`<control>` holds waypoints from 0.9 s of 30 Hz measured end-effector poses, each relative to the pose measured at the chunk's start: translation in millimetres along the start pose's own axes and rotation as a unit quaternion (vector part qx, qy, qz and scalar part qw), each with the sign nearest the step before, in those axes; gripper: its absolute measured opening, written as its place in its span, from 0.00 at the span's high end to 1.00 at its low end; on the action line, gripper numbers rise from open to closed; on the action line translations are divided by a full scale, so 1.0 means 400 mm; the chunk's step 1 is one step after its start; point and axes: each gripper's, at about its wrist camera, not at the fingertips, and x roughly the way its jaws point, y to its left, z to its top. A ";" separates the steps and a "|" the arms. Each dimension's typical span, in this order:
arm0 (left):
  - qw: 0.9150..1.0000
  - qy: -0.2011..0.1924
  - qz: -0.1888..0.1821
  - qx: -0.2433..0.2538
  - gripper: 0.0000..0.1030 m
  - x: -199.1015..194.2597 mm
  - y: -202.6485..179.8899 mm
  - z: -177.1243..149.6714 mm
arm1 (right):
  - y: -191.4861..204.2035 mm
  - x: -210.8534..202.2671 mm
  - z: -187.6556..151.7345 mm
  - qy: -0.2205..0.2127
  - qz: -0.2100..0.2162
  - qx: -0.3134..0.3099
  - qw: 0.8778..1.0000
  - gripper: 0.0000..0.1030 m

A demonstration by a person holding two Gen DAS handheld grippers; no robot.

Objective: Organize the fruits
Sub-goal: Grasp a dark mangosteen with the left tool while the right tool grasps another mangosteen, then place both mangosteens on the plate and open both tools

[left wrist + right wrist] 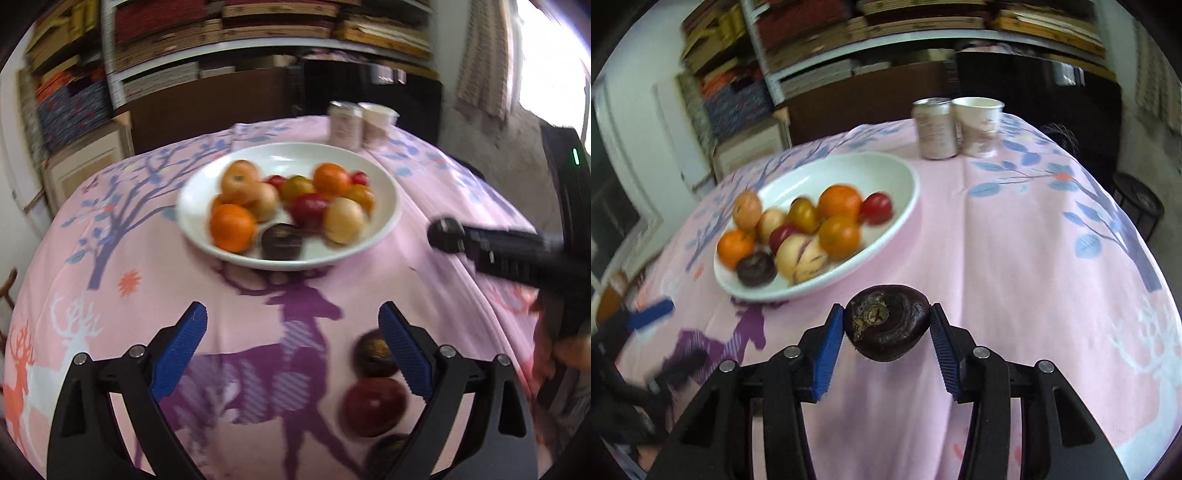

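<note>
The right claw [886, 328] holds a dark purple fruit [886, 326] between its blue pads [827, 354]; both pads press on the sides of the fruit, and it hangs above the pink tablecloth [1015, 258], just near of the white bowl [908, 199].

The left claw [291, 347] stands wide open and holds nothing. Between its blue pads only the purple deer print of the cloth shows. Close to its right pad, three fruits lie on the table: a dark brown one [371, 354] touching or just beside the pad, a dark red one [373, 406] nearer, and one more dark one [388, 452] at the near edge, partly hidden by the claw arm. On the right side of this view, a black handle [491, 251] reaches in, with part of a hand [572, 350] below it.

Farther on, in the middle of the table, the white bowl carries the sorted fruits: oranges [232, 227], small red ones [308, 208], pale yellow ones [343, 219] and one dark purple fruit [281, 242] at its near rim. The picture is blurred here, so I cannot count them surely.

Behind the bowl, at the far edge of the table, a can [934, 127] and a paper cup [979, 125] stand upright, side by side. Beyond them are shelves [886, 22] full of stacked things.
</note>
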 end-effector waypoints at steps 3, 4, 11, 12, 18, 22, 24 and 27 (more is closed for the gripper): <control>0.999 0.018 0.002 0.051 0.11 0.025 -0.079 -0.006 | -0.023 -0.005 0.005 -0.004 0.013 0.021 1.000 0.53; 0.998 0.026 0.000 0.062 0.11 0.034 -0.095 -0.010 | -0.024 -0.005 0.005 -0.003 0.016 0.023 1.000 0.53; 0.994 0.092 -0.047 0.045 0.36 0.111 -0.102 -0.024 | -0.019 -0.012 0.005 -0.005 0.030 0.030 0.999 0.53; 0.993 0.094 -0.060 0.031 0.39 0.115 -0.090 -0.021 | -0.020 -0.012 0.005 -0.005 0.031 0.032 0.999 0.53; 0.992 0.098 -0.081 0.014 0.61 0.104 -0.072 -0.025 | -0.026 -0.010 0.003 -0.001 0.040 0.043 0.998 0.53; 0.993 0.091 -0.082 -0.003 0.61 0.084 -0.048 -0.028 | -0.027 -0.010 0.004 -0.002 0.039 0.045 0.998 0.53; 0.995 0.073 -0.060 -0.013 0.61 0.064 -0.018 -0.024 | -0.026 -0.010 0.003 -0.002 0.039 0.043 0.998 0.53; 0.998 0.045 -0.035 -0.041 0.61 0.036 0.040 -0.013 | -0.022 -0.008 0.001 -0.002 0.039 0.038 0.999 0.53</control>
